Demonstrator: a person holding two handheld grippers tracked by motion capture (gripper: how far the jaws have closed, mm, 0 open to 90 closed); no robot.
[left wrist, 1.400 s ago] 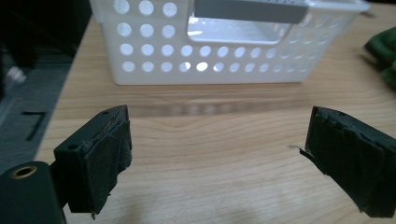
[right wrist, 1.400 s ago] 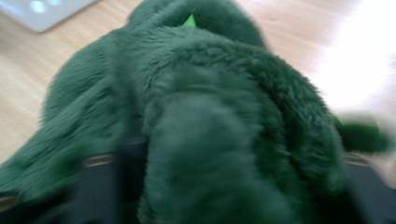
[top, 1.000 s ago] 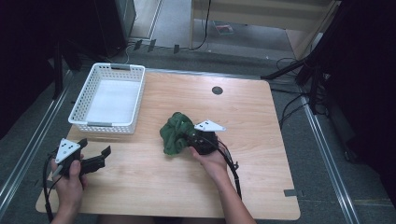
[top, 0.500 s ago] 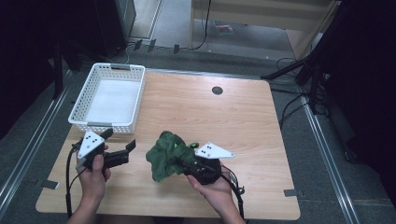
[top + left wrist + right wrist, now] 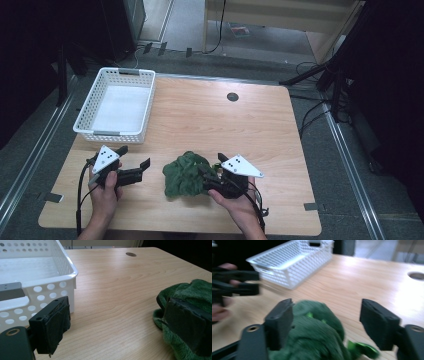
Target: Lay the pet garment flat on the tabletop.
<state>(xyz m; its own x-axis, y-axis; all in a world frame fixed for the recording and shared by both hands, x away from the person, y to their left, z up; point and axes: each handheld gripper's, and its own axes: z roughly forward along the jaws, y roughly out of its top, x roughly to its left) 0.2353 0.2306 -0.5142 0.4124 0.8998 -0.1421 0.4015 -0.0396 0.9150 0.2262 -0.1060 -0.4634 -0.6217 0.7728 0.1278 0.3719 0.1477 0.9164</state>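
The light wooden desk (image 5: 210, 125) carries everything, its round dark cable hole (image 5: 232, 96) lying far beyond both sets of fingers toward the back edge. The white perforated plastic basket (image 5: 116, 105) stands on the desk's left rear part, just beyond the left gripper (image 5: 134, 165); in the left gripper view its near corner (image 5: 63, 280) rises right behind the left-hand finger (image 5: 51, 325). The crumpled dark green fleece cloth (image 5: 186, 174) lies on the front middle of the desk, between the two grippers. The left gripper, held in the person's left hand (image 5: 106, 186), has its fingers spread wide with nothing between them; bare desk shows in the gap, and the right-hand finger in its own view sits just in front of the cloth's edge (image 5: 197, 290), though contact cannot be told. The right gripper (image 5: 210, 176), held in the right hand (image 5: 235, 202) and topped by a grey three-cornered plate (image 5: 242, 166), also has its fingers wide apart; in its blurred view the cloth (image 5: 317, 335) bulges up between them, beside the left-hand finger (image 5: 279, 322), not pinched.
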